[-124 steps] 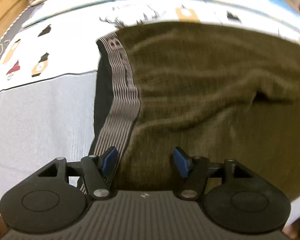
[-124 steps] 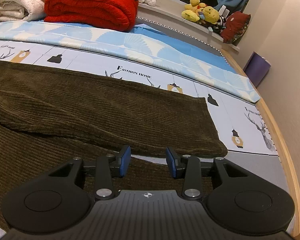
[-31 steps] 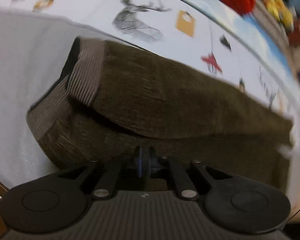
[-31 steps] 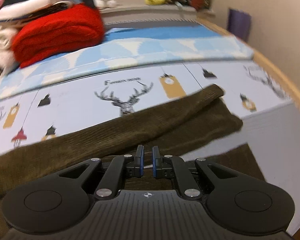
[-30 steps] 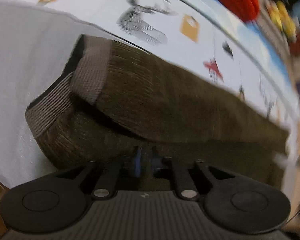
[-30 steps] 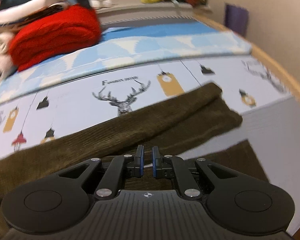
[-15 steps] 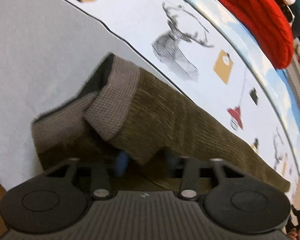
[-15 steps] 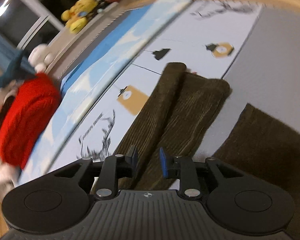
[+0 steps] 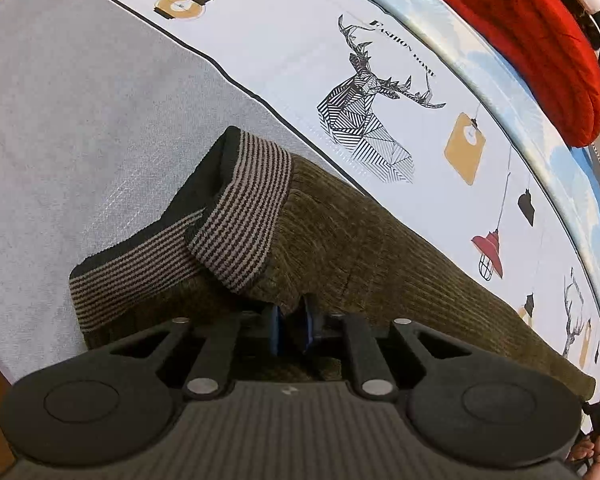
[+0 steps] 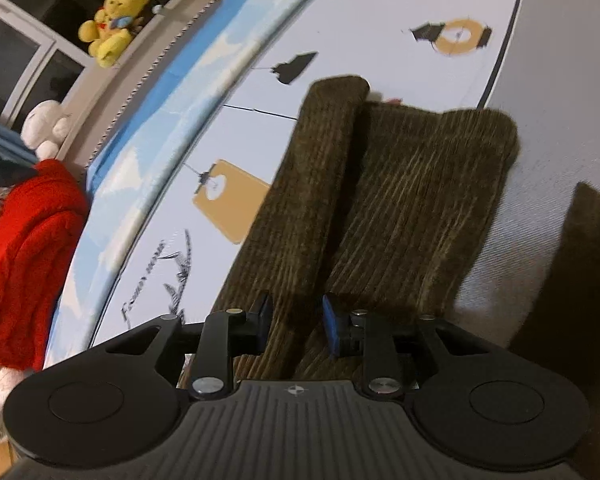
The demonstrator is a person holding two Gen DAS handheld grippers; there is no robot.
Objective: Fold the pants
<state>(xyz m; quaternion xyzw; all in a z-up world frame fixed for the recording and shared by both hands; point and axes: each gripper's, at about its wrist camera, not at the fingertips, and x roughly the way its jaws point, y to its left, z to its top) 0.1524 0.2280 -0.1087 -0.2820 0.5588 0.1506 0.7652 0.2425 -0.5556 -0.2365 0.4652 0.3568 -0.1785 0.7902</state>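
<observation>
Olive-brown corduroy pants lie folded lengthwise on the bed, the striped waistband flipped over at the left end. My left gripper points steeply down just behind the waistband. Its jaws are closing, and the blue pads pinch a fold of the pants' near edge. In the right wrist view the stacked leg ends stretch away from my right gripper. Its jaws are opening. The leg cloth lies under the gap and neither pad presses on it. A further brown piece lies at the right.
The printed bed sheet spreads out around the pants. A folded red blanket lies at the far side, also seen as the red blanket. A yellow plush toy and a white one sit on the ledge behind.
The left jaws parted half a second ago and have closed again on the pants' edge by the waistband. The right jaws opened while that gripper rolled and dropped toward the leg ends.
</observation>
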